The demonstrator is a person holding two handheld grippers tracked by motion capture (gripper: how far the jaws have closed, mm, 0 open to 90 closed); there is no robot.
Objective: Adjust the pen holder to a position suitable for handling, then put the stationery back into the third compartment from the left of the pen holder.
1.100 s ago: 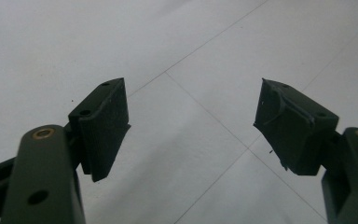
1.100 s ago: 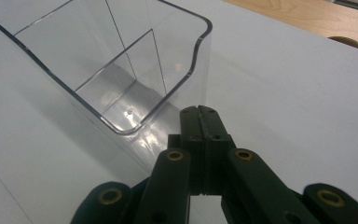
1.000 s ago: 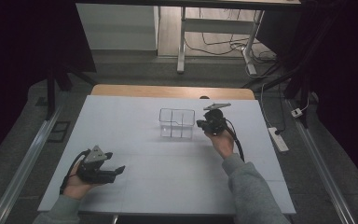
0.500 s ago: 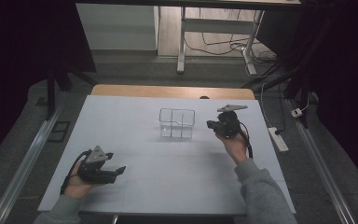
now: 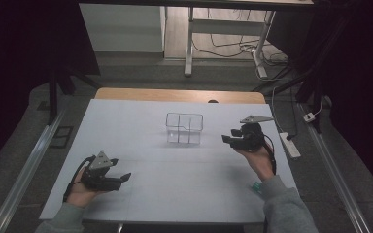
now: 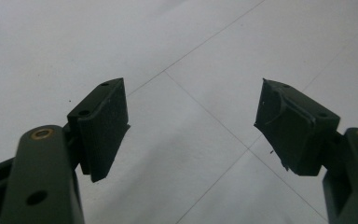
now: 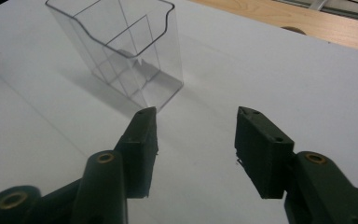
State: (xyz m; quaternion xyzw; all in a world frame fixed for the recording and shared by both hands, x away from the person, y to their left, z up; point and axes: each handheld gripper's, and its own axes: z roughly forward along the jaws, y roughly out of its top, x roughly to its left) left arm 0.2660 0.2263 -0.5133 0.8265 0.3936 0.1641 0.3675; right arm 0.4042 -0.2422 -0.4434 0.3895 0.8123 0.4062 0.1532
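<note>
Spreading across most of the high view, the white table [image 5: 175,194] carries one item: a clear plastic divided organizer box [image 5: 184,128], standing upright nearer the far edge than the near one, roughly midway between the left and right edges. Its open top faces up and its long axis runs left to right, parallel to the far edge; the inner partitions seem to make several compartments, though the clear walls make the count uncertain. Over the last second the right gripper [image 5: 229,140] has drawn back from the box toward the right edge, jaws spread and empty, so the box looks released where it stands. The left gripper [image 5: 122,178] has stayed near the near-left corner, jaws also spread wide over bare table.
</note>
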